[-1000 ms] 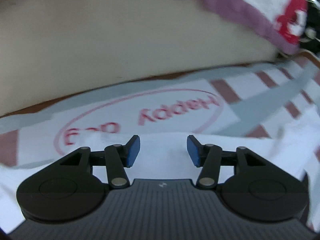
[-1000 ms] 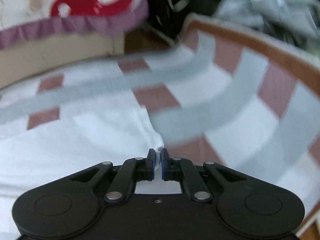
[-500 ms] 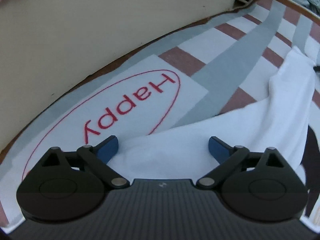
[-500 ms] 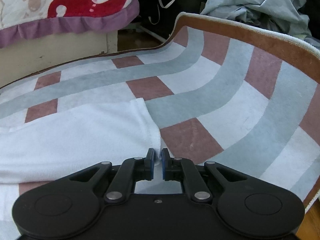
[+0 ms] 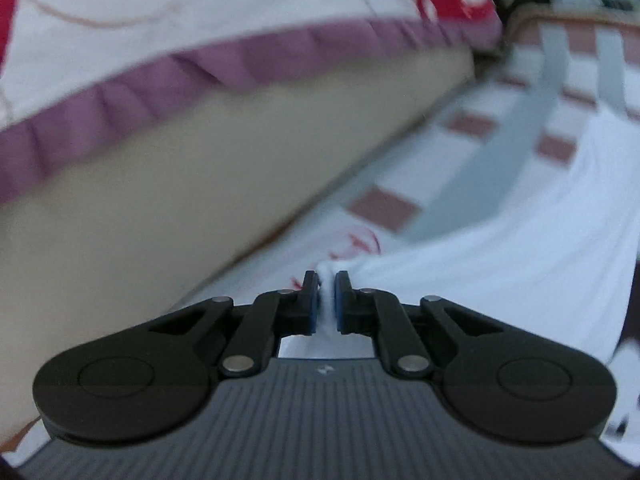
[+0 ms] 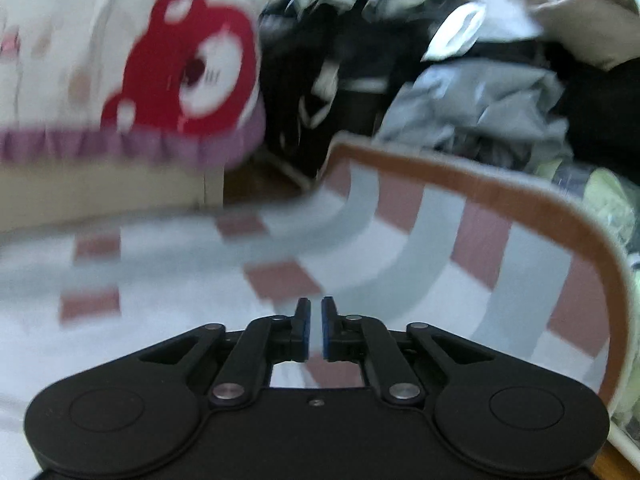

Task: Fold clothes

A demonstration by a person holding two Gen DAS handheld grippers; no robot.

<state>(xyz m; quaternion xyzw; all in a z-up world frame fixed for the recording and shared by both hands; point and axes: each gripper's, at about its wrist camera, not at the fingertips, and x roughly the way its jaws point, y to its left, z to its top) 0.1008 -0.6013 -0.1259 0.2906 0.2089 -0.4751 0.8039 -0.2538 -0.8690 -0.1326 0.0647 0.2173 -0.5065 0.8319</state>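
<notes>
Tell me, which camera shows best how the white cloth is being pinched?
The left wrist view. There the left gripper has its fingers shut on a bunched edge of the white garment, which stretches away rightward. The right wrist view shows only blurred white fabric at lower left; whether the right gripper holds any is unclear.

Left gripper point(image 5: 327, 300): matt black plastic links, bright metal pivot pins, blue pads pinching soft white cloth point(image 5: 500, 256). Ahead of it, a rug point(image 5: 516, 144) of short, matt pile; to its left, a smooth beige panel point(image 5: 168, 200) under a frilled cloth cover point(image 5: 240, 40). Right gripper point(image 6: 315, 334): same matt plastic; ahead of it, crumpled clothes point(image 6: 480, 100).
</notes>
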